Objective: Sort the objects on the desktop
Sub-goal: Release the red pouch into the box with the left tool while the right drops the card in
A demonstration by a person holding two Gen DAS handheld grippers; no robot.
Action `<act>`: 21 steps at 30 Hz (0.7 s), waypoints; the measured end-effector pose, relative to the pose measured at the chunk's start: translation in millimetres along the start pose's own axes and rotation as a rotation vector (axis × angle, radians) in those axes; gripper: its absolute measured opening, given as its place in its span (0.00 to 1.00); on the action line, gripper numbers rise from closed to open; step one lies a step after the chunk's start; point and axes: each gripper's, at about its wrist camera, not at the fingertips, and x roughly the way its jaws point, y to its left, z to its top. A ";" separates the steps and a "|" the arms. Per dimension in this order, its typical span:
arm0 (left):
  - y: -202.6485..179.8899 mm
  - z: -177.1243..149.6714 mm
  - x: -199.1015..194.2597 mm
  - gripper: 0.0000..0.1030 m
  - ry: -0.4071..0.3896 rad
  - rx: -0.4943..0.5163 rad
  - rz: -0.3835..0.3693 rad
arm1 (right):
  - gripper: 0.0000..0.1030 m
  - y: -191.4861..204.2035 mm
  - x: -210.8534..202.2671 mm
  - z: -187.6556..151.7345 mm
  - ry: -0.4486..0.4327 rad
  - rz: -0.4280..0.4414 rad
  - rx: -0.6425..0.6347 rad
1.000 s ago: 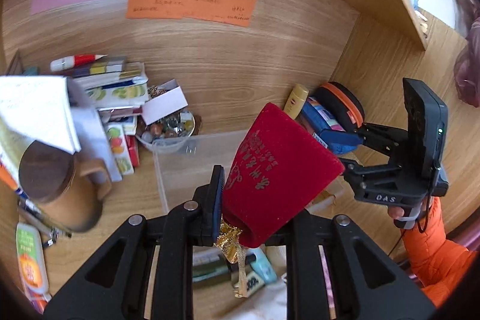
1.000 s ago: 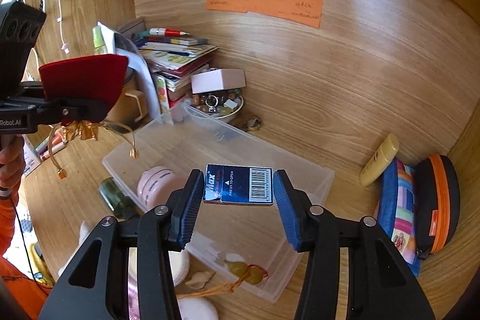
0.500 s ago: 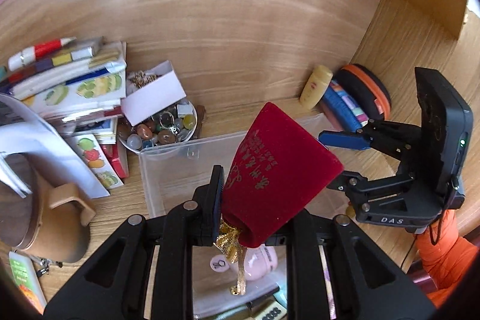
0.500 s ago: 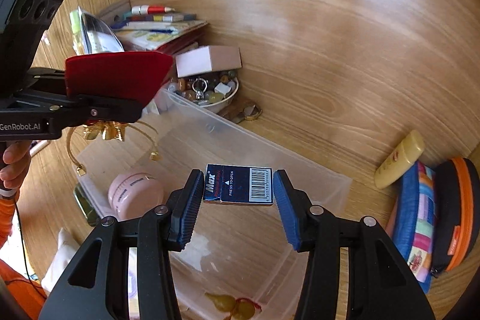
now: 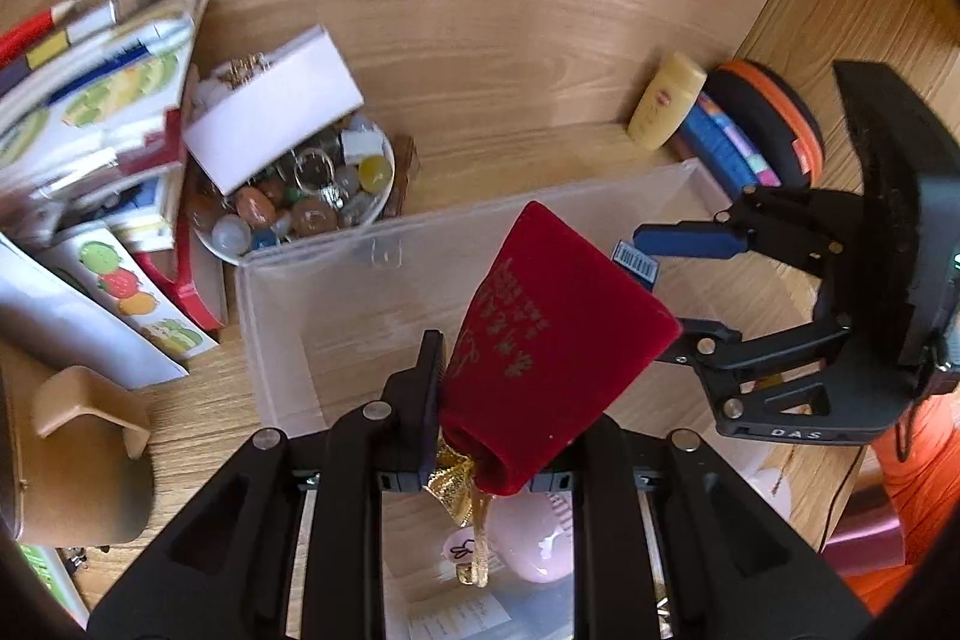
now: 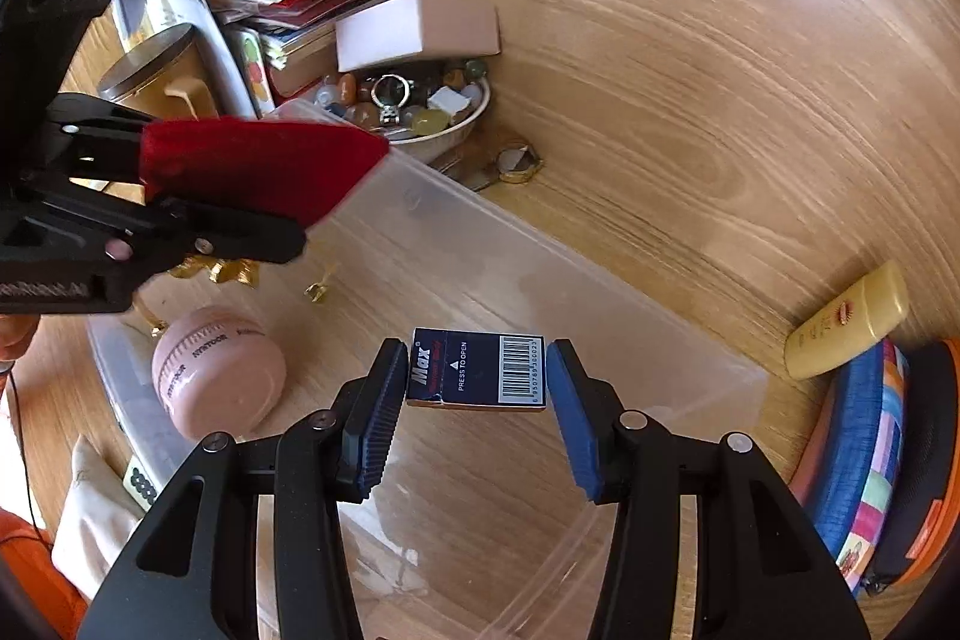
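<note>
- Left wrist view: the clear plastic bin (image 5: 336, 304) is seen closer than a second earlier. The red velvet pouch (image 5: 540, 346) is clamped in the left gripper (image 5: 510, 400), above the bin.
- Right wrist view: the wall notes are now nearly out of frame. The blue staple box (image 6: 477, 369) is clamped between the pads of the right gripper (image 6: 477, 400), over the bin interior beside a pink jar (image 6: 216, 370).

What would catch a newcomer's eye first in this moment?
The red velvet pouch stands out first, clamped in the left gripper above the clear plastic bin, its gold tassel dangling. Next comes the small blue box with a barcode, pinched in the right gripper over the same bin. A pink round jar already lies inside.
</note>
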 end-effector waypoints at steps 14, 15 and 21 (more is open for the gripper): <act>-7.6 -8.2 17.9 0.23 0.056 0.032 0.028 | 0.43 19.6 20.5 0.2 0.129 -0.077 -0.100; -9.7 -7.3 19.8 0.23 0.055 0.035 0.032 | 0.43 20.3 20.7 0.1 0.130 -0.079 -0.104; -11.0 -8.6 24.9 0.26 0.055 0.059 0.059 | 0.48 24.6 18.2 -0.8 0.119 -0.119 -0.137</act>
